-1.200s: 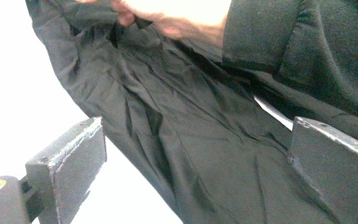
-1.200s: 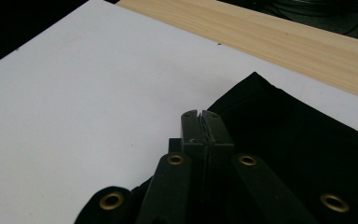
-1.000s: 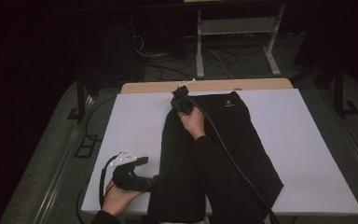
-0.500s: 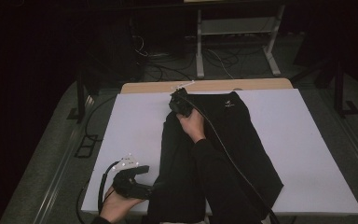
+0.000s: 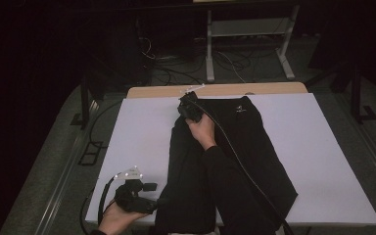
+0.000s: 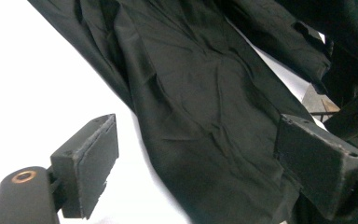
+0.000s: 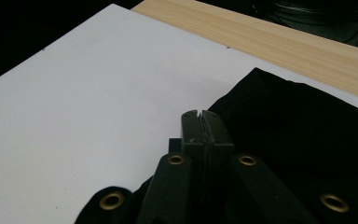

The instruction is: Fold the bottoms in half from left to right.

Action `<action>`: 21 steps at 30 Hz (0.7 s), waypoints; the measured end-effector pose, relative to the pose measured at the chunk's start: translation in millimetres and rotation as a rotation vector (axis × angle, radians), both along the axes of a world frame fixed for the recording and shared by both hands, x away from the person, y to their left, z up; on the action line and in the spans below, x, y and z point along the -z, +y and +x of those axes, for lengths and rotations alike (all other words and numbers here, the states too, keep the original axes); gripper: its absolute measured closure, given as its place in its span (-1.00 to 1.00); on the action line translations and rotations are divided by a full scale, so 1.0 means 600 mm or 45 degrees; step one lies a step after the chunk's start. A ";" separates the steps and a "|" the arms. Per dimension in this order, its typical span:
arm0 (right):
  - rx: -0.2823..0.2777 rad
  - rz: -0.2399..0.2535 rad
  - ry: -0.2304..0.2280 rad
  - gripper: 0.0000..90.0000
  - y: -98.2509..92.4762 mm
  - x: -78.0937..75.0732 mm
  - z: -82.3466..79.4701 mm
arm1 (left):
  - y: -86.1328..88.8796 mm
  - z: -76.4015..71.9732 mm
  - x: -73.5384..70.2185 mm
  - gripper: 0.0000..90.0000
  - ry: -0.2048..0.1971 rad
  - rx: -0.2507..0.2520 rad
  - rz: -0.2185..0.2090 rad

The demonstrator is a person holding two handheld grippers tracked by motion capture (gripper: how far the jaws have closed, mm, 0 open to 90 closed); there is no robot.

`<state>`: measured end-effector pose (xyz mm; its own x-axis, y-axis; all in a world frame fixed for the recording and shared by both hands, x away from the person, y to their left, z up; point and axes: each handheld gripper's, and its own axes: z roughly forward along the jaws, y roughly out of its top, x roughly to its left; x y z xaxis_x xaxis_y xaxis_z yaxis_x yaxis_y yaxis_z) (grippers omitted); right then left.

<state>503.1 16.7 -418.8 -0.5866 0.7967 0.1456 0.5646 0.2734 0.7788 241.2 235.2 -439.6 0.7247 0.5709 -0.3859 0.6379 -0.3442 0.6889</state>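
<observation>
A black garment (image 5: 254, 147) lies spread lengthwise on the white board (image 5: 137, 132). My left gripper (image 5: 152, 195) sits at the garment's near left edge, held from below by a hand. In the left gripper view its jaws (image 6: 196, 126) stand apart with the black cloth (image 6: 191, 93) between them, and neither pad presses on it; they have just been closing. My right gripper (image 5: 186, 102) rests at the garment's far left corner. Its jaws (image 7: 200, 114) are shut tight beside the cloth (image 7: 307, 140); whether any fabric is pinched I cannot tell.
A wooden table edge (image 5: 225, 89) shows beyond the board's far side. Cables trail from both grippers, the right one across the garment. A metal stand (image 5: 247, 34) and loose cables lie on the dark floor behind. Bare white board (image 7: 74, 93) stretches left of the garment.
The left gripper has slipped a little toward the near edge and up against the garment's side, and its jaws have narrowed. The right gripper has stayed put.
</observation>
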 end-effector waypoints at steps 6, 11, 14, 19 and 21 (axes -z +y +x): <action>-0.022 0.001 0.001 0.95 -0.001 -0.002 0.000 | 0.004 0.013 0.007 -0.53 0.049 0.022 0.007; -0.024 0.007 -0.007 0.95 -0.003 -0.005 0.000 | -0.004 0.014 0.011 -0.39 0.056 0.055 0.046; -0.048 0.006 -0.014 0.95 -0.004 -0.006 -0.001 | -0.011 0.013 0.012 -0.35 0.062 0.079 0.074; -0.071 0.001 -0.020 0.95 -0.002 -0.007 -0.003 | -0.013 0.011 0.013 -0.19 0.103 0.088 0.086; -0.094 0.009 -0.012 0.95 -0.001 -0.007 -0.004 | -0.011 0.005 0.013 0.10 0.098 0.124 0.103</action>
